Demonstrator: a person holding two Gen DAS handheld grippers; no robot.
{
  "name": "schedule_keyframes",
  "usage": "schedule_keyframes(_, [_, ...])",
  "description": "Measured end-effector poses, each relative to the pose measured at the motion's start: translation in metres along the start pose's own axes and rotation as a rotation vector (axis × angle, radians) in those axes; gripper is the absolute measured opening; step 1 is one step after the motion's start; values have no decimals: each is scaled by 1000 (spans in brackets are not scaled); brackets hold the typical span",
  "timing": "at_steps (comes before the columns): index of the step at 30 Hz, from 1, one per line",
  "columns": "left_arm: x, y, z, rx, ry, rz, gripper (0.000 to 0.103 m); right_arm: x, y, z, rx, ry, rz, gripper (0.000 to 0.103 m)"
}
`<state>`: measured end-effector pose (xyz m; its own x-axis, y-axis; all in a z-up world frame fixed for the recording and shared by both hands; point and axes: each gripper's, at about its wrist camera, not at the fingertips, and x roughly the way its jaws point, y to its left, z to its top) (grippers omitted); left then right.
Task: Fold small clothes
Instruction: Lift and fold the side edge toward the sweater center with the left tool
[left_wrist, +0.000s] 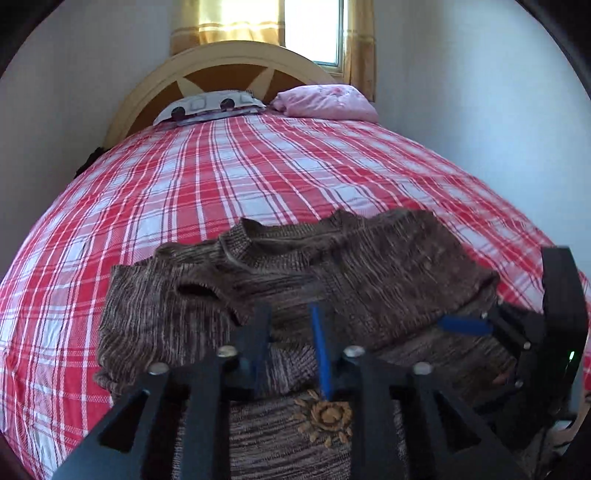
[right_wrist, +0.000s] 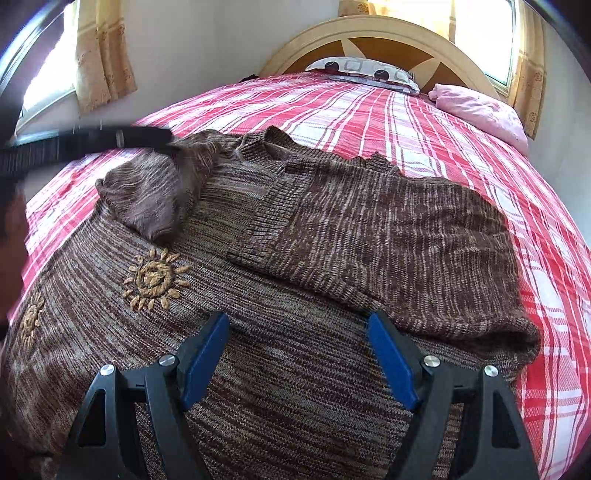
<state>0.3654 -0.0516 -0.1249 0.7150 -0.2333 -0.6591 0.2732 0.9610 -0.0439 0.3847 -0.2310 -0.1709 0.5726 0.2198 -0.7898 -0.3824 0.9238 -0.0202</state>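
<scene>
Covering nearly everything ahead of both grippers is the bed (left_wrist: 258, 177), its red plaid sheet running up to an arched headboard (right_wrist: 373, 35). Spread across its near part, directly under and in front of the right gripper (right_wrist: 299, 354), lies the brown knitted sweater (right_wrist: 303, 258), with one sleeve folded flat across the chest just beyond the right blue pad. Another bunched fold of the knit lies farther off to that gripper's left, where the left gripper (left_wrist: 290, 350) shows as a blurred black bar touching or just above the cloth. Beyond the sweater, against the headboard, sit a pink pillow (left_wrist: 328, 101) and a patterned pillow (left_wrist: 210, 107). An embroidered sun motif (right_wrist: 155, 278) lies ahead and left of the right gripper. The right gripper's fingers are spread wide over the knit, pinching nothing. The left gripper's fingers stand partly apart with no cloth between them.
</scene>
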Motion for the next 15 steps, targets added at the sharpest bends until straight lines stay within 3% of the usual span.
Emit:
schedule_keyframes(2, [-14,8,-3,-1,-36,18,63,-1,-3,0,16,-6,14,78])
schedule_keyframes(4, [-31,30,-8,-15,-86,82,80,-2,-6,-1,31,-11,28,78])
schedule_keyframes(5, [-39,46,-11,-24,-113,127,83,-3,-7,-1,39,-14,35,78])
schedule_keyframes(10, [-32,121,-28,-76,-68,407,87,-1,-6,1,38,-2,31,78])
schedule_keyframes(12, [-17,151,-38,-148,9,437,88,-2,-2,5,19,16,31,78])
schedule_keyframes(15, [2,176,-52,-248,72,412,88,-19,8,22,19,17,-1,78])
